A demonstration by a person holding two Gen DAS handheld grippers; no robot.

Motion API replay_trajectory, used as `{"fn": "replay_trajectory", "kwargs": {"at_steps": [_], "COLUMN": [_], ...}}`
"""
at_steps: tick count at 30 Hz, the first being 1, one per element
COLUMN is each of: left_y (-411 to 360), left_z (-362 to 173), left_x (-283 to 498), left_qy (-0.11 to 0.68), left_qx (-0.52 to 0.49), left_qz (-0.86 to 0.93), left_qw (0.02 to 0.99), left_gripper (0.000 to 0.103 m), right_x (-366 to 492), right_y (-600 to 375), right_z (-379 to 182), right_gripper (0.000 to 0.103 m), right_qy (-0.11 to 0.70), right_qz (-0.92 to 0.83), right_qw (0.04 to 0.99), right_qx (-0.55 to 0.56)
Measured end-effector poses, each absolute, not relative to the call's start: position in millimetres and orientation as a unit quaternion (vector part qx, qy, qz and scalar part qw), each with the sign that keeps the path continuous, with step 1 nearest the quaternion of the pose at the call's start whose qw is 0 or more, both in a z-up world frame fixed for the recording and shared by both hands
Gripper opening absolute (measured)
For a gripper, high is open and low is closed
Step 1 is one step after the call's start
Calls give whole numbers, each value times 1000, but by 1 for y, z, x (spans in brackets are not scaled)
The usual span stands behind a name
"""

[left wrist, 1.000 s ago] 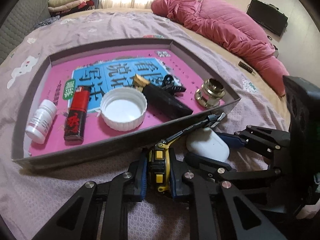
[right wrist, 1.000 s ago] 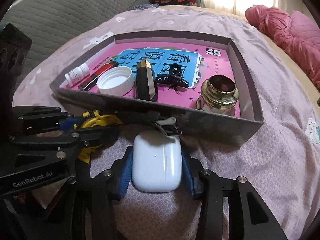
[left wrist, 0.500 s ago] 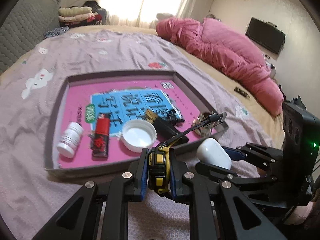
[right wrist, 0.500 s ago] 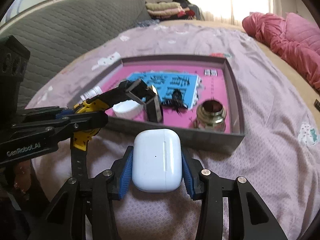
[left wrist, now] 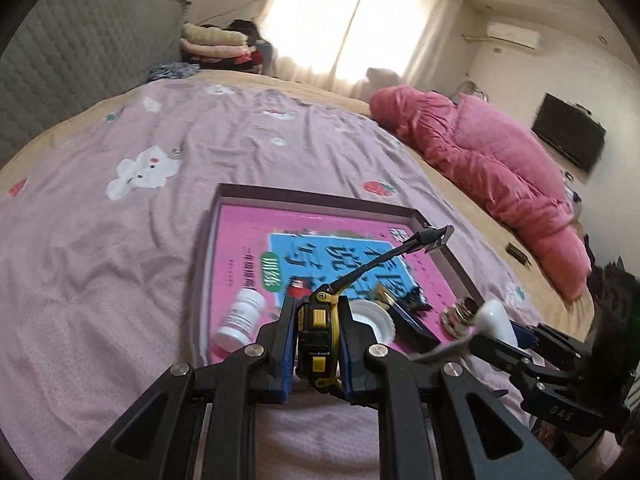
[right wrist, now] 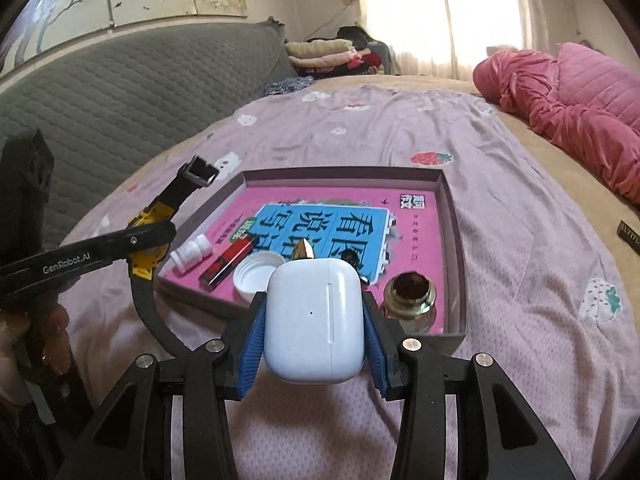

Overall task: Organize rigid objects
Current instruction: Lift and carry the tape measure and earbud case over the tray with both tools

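My left gripper is shut on a yellow-and-black tape measure, whose black strap curves up over the tray. A white earbud case sits upright between the blue pads of my right gripper, which is shut on it. Both are held in the air just short of the near wall of a shallow grey tray with a pink liner. The tray holds a white pill bottle, a red lighter, a white lid, a black-and-gold piece and a brass ring.
The tray lies on a mauve bedspread with cartoon prints. A pink quilt is heaped at the far right and a grey padded headboard runs along the left. A small dark bar lies on the bed's right edge.
Both grippers have risen with their loads, so the tray now looks smaller and lower. The left gripper has also swung sideways and rolled; its strap now hangs over the tray.
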State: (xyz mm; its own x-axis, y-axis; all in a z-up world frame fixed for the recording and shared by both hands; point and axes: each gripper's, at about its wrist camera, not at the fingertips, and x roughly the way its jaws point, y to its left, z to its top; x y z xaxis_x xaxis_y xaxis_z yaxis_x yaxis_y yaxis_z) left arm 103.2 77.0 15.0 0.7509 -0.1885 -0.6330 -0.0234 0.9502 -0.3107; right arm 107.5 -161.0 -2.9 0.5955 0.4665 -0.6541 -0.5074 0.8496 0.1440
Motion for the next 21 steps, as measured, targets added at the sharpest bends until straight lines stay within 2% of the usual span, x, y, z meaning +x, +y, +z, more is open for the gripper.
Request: {"fn": "replay_trajectory", "kwargs": {"at_steps": [12, 21], "left_y": [101, 88], "left_z": [2, -6], "left_x": [120, 128], "left_qy": [352, 368], "left_qx": [-201, -178], "left_qz": [-16, -13], "left_qw": [914, 913], "left_gripper": [18, 18], "right_x": [127, 140], "right_y": [-156, -151], "right_z": [-1, 4], "right_gripper": [45, 45], "right_qy": [348, 332], "right_qz": [264, 260], "right_qw": [899, 906], "right_qx": [-27, -38]}}
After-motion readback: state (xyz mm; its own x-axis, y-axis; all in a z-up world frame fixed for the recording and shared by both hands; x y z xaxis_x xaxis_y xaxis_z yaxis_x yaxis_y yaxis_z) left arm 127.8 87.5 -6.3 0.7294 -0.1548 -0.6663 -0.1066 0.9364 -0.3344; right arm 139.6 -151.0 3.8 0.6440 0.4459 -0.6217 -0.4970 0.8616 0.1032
